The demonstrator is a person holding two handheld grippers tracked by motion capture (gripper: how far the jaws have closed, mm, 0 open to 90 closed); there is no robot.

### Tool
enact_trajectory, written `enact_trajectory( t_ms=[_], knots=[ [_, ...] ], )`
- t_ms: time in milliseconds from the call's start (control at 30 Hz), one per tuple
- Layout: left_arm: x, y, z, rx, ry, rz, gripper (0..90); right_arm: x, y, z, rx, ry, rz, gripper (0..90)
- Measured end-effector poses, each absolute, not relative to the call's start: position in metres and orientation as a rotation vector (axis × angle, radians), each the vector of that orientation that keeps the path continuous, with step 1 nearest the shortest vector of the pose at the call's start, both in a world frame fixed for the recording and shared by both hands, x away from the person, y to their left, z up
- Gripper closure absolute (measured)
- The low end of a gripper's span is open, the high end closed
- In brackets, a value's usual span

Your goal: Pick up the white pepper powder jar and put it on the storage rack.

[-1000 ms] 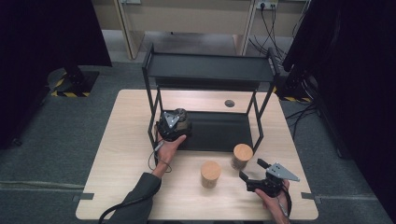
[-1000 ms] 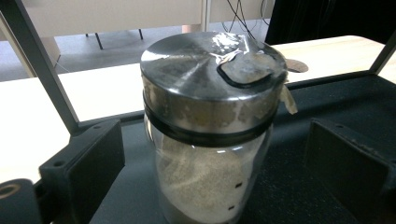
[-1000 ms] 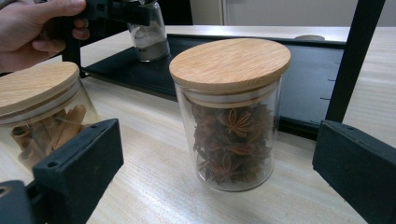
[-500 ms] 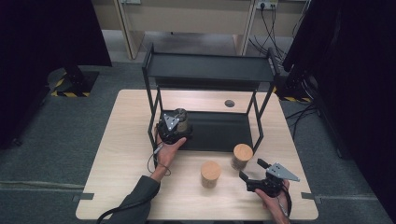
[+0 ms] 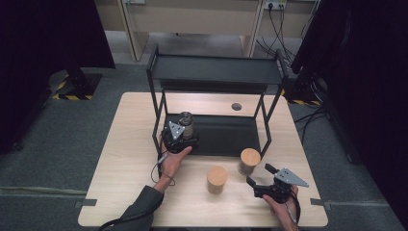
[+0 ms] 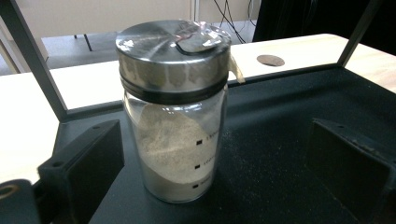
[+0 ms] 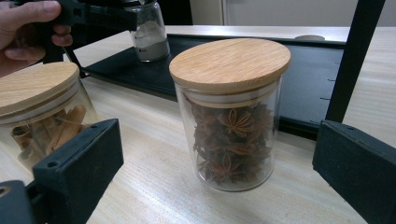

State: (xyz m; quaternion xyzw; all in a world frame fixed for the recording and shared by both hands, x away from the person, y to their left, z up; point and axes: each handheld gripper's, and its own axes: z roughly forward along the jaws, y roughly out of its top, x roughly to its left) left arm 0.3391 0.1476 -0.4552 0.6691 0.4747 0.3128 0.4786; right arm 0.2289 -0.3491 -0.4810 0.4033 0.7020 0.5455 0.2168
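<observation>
A glass shaker jar (image 5: 186,120) with a metal lid, part full of pale powder, stands upright at the left of the black rack's lower shelf (image 5: 226,135). My left gripper (image 5: 183,129) is open, and its jaws flank the shaker (image 6: 173,135) without touching it. My right gripper (image 5: 260,175) is open near the table's front right. It faces a wooden-lidded glass jar of star anise (image 7: 231,116), which stands just in front of its jaws. That jar (image 5: 249,160) stands on the table beside the rack's front right leg.
A second wooden-lidded jar (image 5: 216,179), holding cinnamon sticks (image 7: 39,112), stands left of the star anise jar. The black rack's top shelf (image 5: 216,70) overhangs the lower one. A round grommet (image 5: 236,106) sits in the table behind the rack.
The left gripper has drawn back slightly toward the person, so more of the shaker shows beyond it. The right gripper and both wooden-lidded jars have stayed put.
</observation>
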Motion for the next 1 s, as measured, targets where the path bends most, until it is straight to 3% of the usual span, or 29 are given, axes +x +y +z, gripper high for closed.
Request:
enact_trajectory(
  t_ms=[1000],
  knots=[
    [0.306,0.158,-0.466,1.612,1.089,0.716,4.4,0.229,-0.349,-0.481,1.119,1.944,1.512,2.1]
  ],
)
